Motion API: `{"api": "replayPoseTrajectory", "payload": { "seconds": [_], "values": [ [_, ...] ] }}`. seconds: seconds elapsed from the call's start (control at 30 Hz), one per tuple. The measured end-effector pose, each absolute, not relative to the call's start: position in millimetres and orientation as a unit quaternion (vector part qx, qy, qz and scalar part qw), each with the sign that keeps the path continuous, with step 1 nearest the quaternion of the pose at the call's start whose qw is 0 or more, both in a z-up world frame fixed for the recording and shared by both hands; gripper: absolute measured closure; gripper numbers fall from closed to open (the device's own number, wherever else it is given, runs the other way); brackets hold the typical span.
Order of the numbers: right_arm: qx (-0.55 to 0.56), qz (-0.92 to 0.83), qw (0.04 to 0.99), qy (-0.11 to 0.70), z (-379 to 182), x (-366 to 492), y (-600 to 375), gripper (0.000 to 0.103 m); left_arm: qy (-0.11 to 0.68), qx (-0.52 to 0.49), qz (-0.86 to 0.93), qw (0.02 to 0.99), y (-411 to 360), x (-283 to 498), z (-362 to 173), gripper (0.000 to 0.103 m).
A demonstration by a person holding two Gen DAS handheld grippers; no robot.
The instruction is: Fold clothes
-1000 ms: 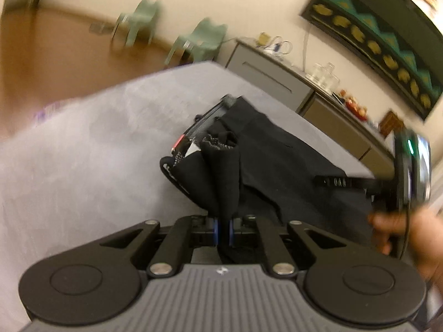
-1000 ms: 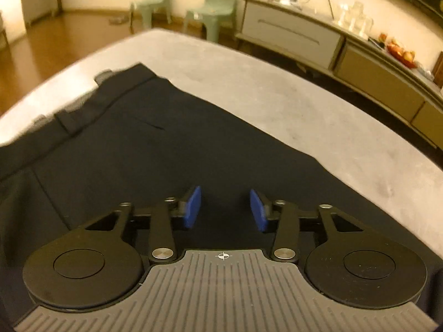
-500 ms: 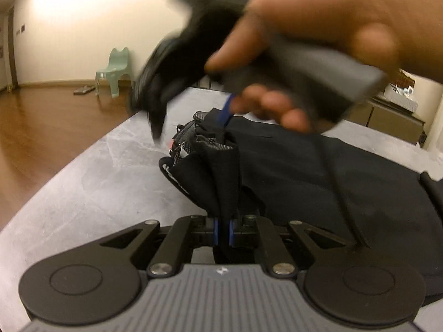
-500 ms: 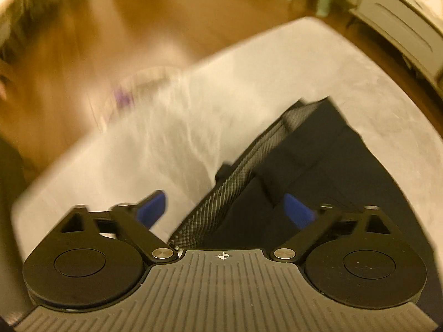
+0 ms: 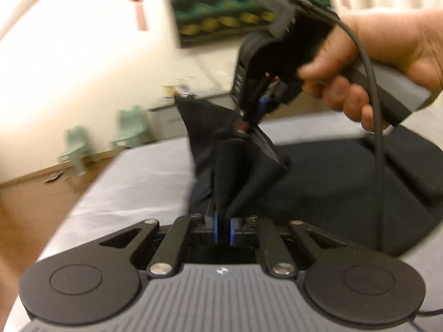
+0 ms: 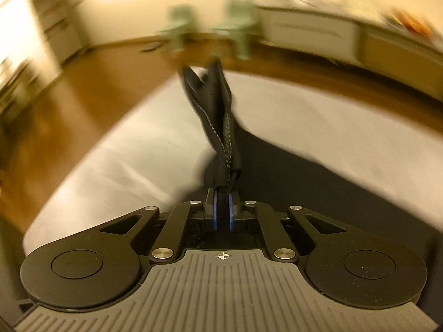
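A black pair of trousers (image 5: 326, 182) lies on a grey table (image 5: 133, 182). My left gripper (image 5: 224, 231) is shut on a bunched fold of the black cloth and holds it above the table. My right gripper (image 6: 221, 215) is shut on the trousers' waistband (image 6: 218, 121), whose mesh lining shows. In the left wrist view the right gripper (image 5: 261, 105) hangs just above and beyond the left one, held by a hand (image 5: 387, 63), pinching the same raised end of the garment. The rest of the trousers (image 6: 318, 193) drapes down onto the table.
Two green chairs (image 6: 210, 33) stand on the wooden floor (image 6: 91, 91) beyond the table's far edge. A low sideboard (image 6: 346, 38) runs along the wall at the right. A cable (image 5: 376, 138) hangs from the right gripper across the cloth.
My right gripper, open half a second ago, has shut on the waistband. Both grippers have lifted that end of the trousers off the table. Both views are blurred by motion.
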State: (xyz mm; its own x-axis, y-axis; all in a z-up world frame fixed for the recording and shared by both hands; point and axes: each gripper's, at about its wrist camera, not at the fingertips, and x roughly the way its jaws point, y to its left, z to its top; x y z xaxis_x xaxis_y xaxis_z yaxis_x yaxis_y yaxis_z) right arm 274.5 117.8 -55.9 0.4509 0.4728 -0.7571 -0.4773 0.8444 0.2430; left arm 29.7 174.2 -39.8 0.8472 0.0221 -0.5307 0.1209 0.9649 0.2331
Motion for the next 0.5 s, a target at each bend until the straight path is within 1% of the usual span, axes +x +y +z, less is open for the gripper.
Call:
{"api": "replayPoseTrajectory", "payload": {
  "seconds": [0.1, 0.13, 0.2, 0.27, 0.33, 0.4, 0.5],
  "values": [
    [0.053, 0.247, 0.848, 0.466, -107.1, 275.7, 79.1, 0.097, 0.279, 0.162, -0.049, 0.945, 148.6, 27.8, -48.3, 0.092],
    [0.066, 0.241, 0.847, 0.469, -121.0, 275.4, 71.8, 0.097, 0.281, 0.170, -0.053, 0.943, 143.6, 26.9, -51.6, 0.089],
    [0.082, 0.239, 0.846, 0.469, -137.7, 272.9, 67.5, 0.097, 0.284, 0.181, -0.056, 0.940, 138.3, 24.0, -55.6, 0.087],
    [0.092, 0.241, 0.849, 0.461, -140.9, 268.6, 66.5, 0.097, 0.294, 0.178, -0.066, 0.937, 146.1, 23.7, -59.6, 0.086],
    [0.093, 0.236, 0.855, 0.453, -138.9, 264.6, 61.2, 0.097, 0.307, 0.153, -0.091, 0.935, 155.0, 22.4, -59.3, 0.081],
    [0.064, 0.224, 0.862, 0.450, -135.4, 260.2, 60.8, 0.095, 0.319, 0.098, -0.138, 0.933, 174.2, 19.3, -51.2, 0.078],
    [0.018, 0.222, 0.872, 0.435, -129.0, 256.7, 65.8, 0.095, 0.308, -0.004, -0.195, 0.931, 221.2, 7.6, -37.3, 0.065]
  ]
}}
